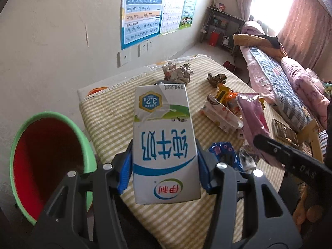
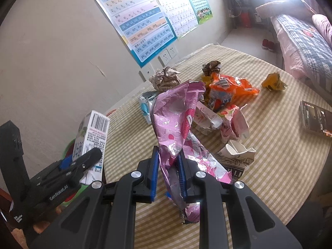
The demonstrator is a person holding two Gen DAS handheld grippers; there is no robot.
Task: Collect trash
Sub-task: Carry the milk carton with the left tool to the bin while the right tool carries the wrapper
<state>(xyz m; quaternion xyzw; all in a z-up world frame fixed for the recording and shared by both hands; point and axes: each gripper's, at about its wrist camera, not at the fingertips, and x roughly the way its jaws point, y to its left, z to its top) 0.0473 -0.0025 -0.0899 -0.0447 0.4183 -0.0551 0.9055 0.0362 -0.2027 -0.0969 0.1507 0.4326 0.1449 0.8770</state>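
My left gripper [image 1: 165, 164] is shut on a white and blue milk carton [image 1: 164, 137], held above the striped table near its left edge; the carton also shows in the right wrist view [image 2: 92, 137]. A red bin with a green rim [image 1: 47, 161] stands below to the left. My right gripper [image 2: 168, 172] is shut on a pink foil wrapper [image 2: 176, 114], lifted over the table; it also shows in the left wrist view [image 1: 254, 120]. More trash lies on the table: crumpled paper [image 2: 165, 78], an orange bag [image 2: 228, 89], a blue wrapper [image 1: 224, 153], a torn paper cup [image 2: 238, 153].
The table [image 2: 280, 166] has a yellow-striped cloth and stands against a wall with posters. A dark box [image 2: 315, 118] lies at its right edge. A small yellow wrapper [image 2: 272, 82] and a brown wrapper [image 2: 211, 67] lie farther back. A bed [image 1: 280, 78] stands to the right.
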